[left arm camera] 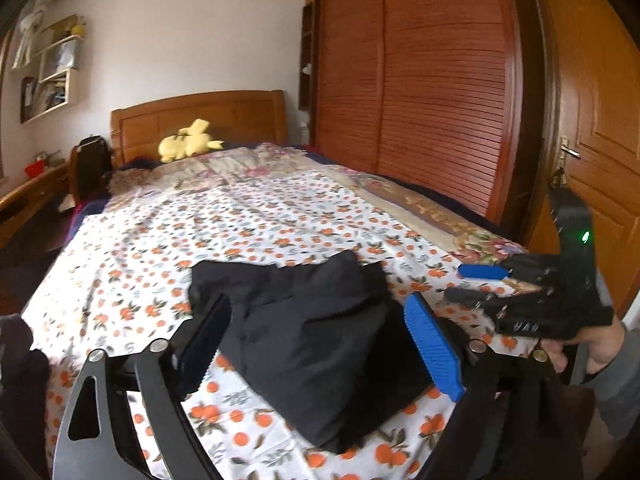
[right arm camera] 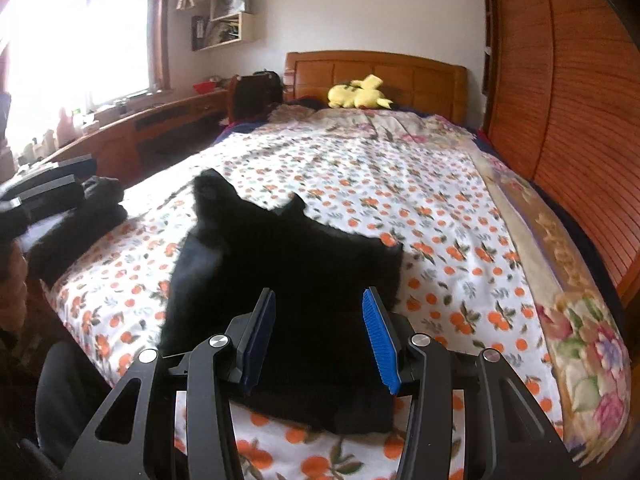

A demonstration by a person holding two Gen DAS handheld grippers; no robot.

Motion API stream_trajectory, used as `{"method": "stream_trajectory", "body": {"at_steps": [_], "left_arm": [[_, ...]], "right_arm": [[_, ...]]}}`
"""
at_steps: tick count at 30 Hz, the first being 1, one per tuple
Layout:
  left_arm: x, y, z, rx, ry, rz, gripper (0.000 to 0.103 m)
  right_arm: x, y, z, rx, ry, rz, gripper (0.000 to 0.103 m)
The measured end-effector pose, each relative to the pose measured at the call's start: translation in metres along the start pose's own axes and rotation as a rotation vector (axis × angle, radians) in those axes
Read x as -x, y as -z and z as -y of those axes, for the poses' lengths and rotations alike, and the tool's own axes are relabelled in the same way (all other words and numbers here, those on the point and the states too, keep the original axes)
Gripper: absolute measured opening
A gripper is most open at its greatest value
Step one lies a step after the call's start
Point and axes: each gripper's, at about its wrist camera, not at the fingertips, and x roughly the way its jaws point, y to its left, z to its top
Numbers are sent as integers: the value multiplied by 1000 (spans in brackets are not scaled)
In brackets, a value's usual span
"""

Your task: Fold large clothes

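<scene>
Plainly, the black garment (left arm camera: 316,344) lies bunched and partly folded on the orange-print sheet (left arm camera: 224,216) near the foot of the bed, directly ahead of both tongs and a little below them; its long axis seems to run from the near edge toward the headboard (left arm camera: 200,120), though the heap is too crumpled to be sure; a loose corner sticks up at its far end in the right wrist view. The left gripper (left arm camera: 316,340) stands wide, its blue pads (left arm camera: 434,348) on either side of the cloth without pressing on it, so it is released; the right gripper (right arm camera: 318,340) stands half open over the near part of the garment, and as far as the dark cloth lets me see it grasps nothing either; in the left view it shows at the right, in the person's hand (left arm camera: 600,348). Both hang about equally near, the left over the left part of the heap and the right just beside its right edge, so I judge either could take a corner for the next fold. A floral quilt (right arm camera: 580,320) runs along the right side; a yellow plush toy (right arm camera: 356,94) lies by the headboard; a slatted wooden wardrobe (left arm camera: 420,80) and a door (left arm camera: 600,120) stand to the right, a bright window (right arm camera: 80,32) and desk (right arm camera: 160,124) to the left.
</scene>
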Motion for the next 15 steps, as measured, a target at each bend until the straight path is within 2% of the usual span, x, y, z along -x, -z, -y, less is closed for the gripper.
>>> {"method": "stream_trajectory", "body": {"at_steps": [8, 15], "left_arm": [[-1, 26, -41, 47, -49, -21, 94], [-7, 45, -65, 69, -85, -29, 96]], "right_arm": [[-22, -47, -41, 75, -70, 27, 44], [-64, -74, -68, 101, -133, -18, 44]]}}
